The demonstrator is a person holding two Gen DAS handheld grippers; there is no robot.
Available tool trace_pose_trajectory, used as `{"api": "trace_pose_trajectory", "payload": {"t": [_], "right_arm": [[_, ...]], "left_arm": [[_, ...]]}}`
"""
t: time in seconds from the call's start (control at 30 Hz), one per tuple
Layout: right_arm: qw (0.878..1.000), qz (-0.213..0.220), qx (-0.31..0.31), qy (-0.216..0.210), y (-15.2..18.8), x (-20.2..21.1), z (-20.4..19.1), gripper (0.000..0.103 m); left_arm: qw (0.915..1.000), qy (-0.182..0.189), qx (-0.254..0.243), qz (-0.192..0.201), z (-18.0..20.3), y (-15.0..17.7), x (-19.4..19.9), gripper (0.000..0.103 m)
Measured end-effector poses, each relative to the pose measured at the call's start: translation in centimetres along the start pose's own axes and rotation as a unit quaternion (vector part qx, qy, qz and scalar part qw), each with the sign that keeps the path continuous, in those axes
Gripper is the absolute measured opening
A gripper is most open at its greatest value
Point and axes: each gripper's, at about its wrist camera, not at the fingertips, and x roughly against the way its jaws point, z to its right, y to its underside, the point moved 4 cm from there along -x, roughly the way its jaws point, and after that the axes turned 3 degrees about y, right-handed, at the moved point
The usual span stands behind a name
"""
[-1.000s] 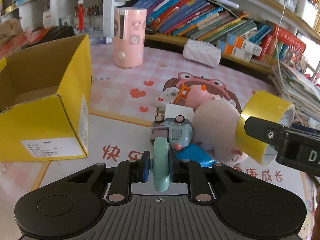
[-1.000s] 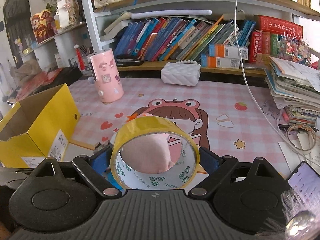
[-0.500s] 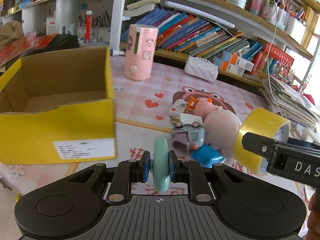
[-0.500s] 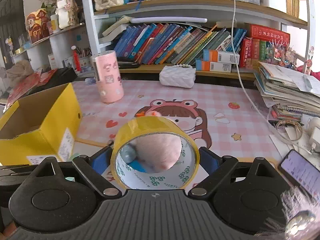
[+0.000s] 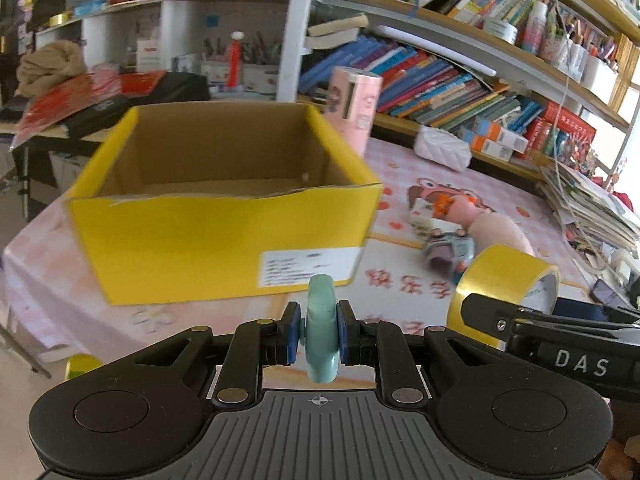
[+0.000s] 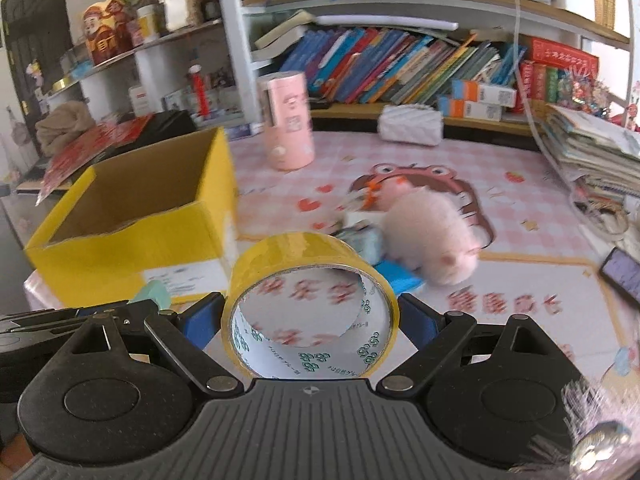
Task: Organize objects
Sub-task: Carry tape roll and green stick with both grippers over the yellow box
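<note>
Currently: two items carried, yellow box [image 5: 224,236] at 12 o'clock of the left tool [image 5: 318,334].
Left tool pinches teal disc [image 5: 321,336] edge-on; right tool [image 6: 310,316] spans tape roll [image 6: 310,304]. Risk: disc pivots free; roll slips, rolls off table [image 6: 500,308].

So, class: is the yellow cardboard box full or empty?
Empty as far as visible: the yellow cardboard box is open-topped, showing only bare brown walls and floor.

One yellow box [image 5: 224,240] sits open on the table, with one pink cylinder [image 6: 289,120] and one white quilted pouch [image 6: 411,125] behind it. One roll of yellow tape [image 6: 304,256], one mint-green disc [image 5: 322,332] and one pink plush toy [image 6: 432,232] make up the rest; the small jumble beside the plush is too blurred to count.
</note>
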Motion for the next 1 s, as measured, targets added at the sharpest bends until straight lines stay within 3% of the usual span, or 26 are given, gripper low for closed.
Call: {"api": "trace_pose_trajectory", "payload": {"t": [0.53, 1.0], "right_arm": [[0.998, -0.04, 0.013, -0.052, 3.6, 0.3, -8.8, 0.091], [0.998, -0.024, 0.036, -0.053, 3.1, 1.2, -11.8, 0.091]], "left_arm": [[0.9986, -0.044, 0.023, 0.018, -7.4, 2.3, 5.4, 0.017], [0.9979, -0.039, 0.021, 0.047, -8.9, 1.5, 6.7, 0.017]]}}
